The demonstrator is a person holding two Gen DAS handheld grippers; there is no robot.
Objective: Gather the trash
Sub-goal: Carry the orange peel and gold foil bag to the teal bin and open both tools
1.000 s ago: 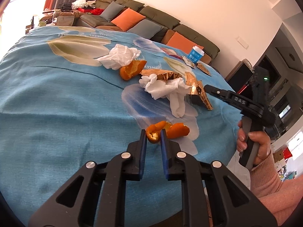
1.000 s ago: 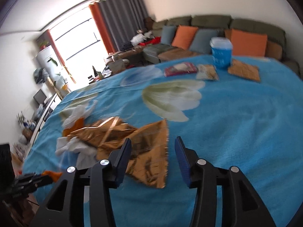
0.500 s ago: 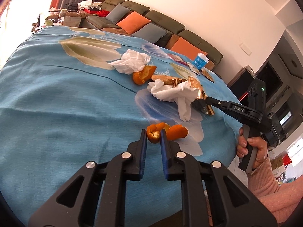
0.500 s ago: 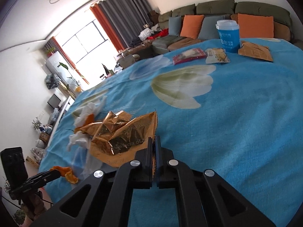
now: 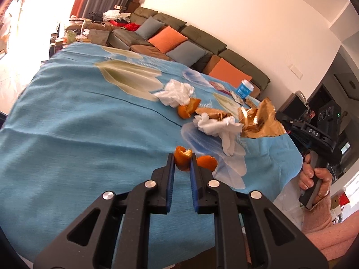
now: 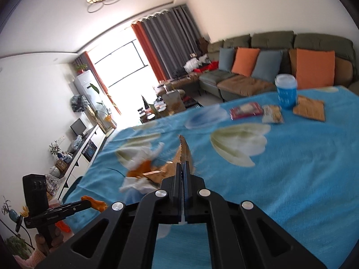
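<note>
My left gripper [image 5: 182,157] is shut on a curled orange peel [image 5: 181,159], held just over the blue flowered tablecloth [image 5: 78,123]. To the right, my right gripper [image 5: 283,122] holds a crumpled gold foil wrapper [image 5: 260,121] lifted off the cloth. In the right wrist view that gripper [image 6: 182,165] is shut on the gold wrapper [image 6: 184,150], seen edge-on. The left gripper [image 6: 87,202] with the peel [image 6: 97,204] shows at lower left. Two white tissues [image 5: 177,94] [image 5: 219,127], another orange peel [image 5: 187,109] and a second gold wrapper [image 5: 211,112] lie on the cloth.
A blue lidded cup [image 6: 286,94] and three flat snack packets [image 6: 245,111] [image 6: 272,114] [image 6: 310,111] sit at the far side of the table. A green sofa with orange cushions [image 6: 314,67] stands behind. The table edge drops off at the right [image 5: 291,157].
My right gripper closed on the gold wrapper's corner and raised it off the cloth. My left gripper kept its hold on the orange peel and rose slightly.
</note>
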